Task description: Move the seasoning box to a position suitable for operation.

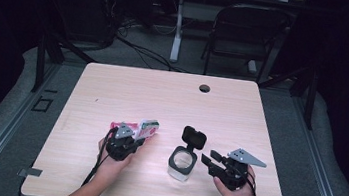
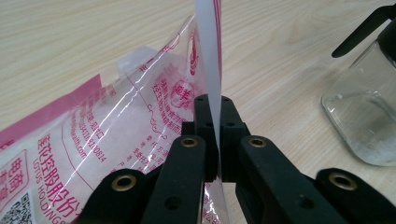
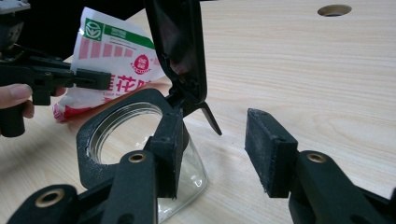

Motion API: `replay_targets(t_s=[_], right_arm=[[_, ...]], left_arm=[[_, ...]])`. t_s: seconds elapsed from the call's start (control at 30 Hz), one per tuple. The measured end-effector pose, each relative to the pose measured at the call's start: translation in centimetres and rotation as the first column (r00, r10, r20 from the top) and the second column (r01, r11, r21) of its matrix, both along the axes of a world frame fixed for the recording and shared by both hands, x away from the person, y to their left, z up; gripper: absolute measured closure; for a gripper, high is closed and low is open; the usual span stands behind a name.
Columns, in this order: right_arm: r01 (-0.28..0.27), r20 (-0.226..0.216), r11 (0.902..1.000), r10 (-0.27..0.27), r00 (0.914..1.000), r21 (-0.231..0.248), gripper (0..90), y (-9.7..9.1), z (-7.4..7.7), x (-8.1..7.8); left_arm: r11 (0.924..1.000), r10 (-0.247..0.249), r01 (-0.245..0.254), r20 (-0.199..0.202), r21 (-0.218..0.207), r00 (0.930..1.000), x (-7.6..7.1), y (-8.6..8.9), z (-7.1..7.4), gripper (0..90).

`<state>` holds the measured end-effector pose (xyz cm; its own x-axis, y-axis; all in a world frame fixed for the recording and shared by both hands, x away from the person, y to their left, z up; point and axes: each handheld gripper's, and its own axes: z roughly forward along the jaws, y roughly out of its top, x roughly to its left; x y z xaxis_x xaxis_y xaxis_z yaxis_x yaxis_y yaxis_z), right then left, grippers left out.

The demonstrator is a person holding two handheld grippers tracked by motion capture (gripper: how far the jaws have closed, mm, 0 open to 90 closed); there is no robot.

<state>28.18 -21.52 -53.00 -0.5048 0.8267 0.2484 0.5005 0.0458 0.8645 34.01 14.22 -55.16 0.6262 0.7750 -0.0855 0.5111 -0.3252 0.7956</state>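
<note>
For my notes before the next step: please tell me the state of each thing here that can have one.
Pink and white plastic bag: clamped at its edge, partly lifted.
Square glass jar: upright, little white powder inside.
Black hinged lid: flipped open.
Left gripper: jaws shut on bag.
Right gripper: jaws open beside jar.

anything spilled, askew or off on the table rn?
Nothing spilled or damaged. The glass jar stands upright with its black flip lid open. The left gripper is shut on the edge of the pink-and-white packet, lifting that end. The right gripper is open beside the jar.
</note>
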Motion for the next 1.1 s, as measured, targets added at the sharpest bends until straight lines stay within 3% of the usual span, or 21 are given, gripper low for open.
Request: replay_targets(t_s=[0.13,0.3,0.43,0.6,0.9,1.1], right_arm=[[-0.005,0.001,1.0,0.005,1.0,-0.001,57.0,0.1,0.0,0.1],[-0.004,0.001,1.0,0.004,1.0,-0.002,57.0,0.1,0.0,0.1],[-0.005,0.0,1.0,0.005,1.0,-0.001,56.9,0.1,0.0,0.3],[-0.007,-0.003,1.0,0.007,1.0,-0.002,56.9,0.2,-0.1,0.4],[-0.007,0.0,1.0,0.007,1.0,0.003,56.9,0.2,-0.1,0.5],[-0.003,0.002,1.0,0.003,1.0,0.001,56.8,0.2,0.0,0.5]], left_arm=[[0.9999,0.009,-0.009,0.025,0.01,0.9996,-0.3,0.6,0.9,90.0],[0.9997,0.025,-0.024,0.046,-0.009,0.9986,-0.4,1.9,2.0,90.0],[0.9968,0.065,-0.061,0.073,-0.051,0.9953,-0.7,3.8,3.5,90.0],[0.9942,0.093,-0.088,0.092,-0.062,0.9913,-0.6,5.4,4.7,90.0],[0.9945,0.103,-0.099,0.133,-0.032,0.9857,-0.4,6.4,6.3,90.0],[0.99,0.141,-0.137,0.161,-0.033,0.9769,0.2,7.8,8.3,90.0]])
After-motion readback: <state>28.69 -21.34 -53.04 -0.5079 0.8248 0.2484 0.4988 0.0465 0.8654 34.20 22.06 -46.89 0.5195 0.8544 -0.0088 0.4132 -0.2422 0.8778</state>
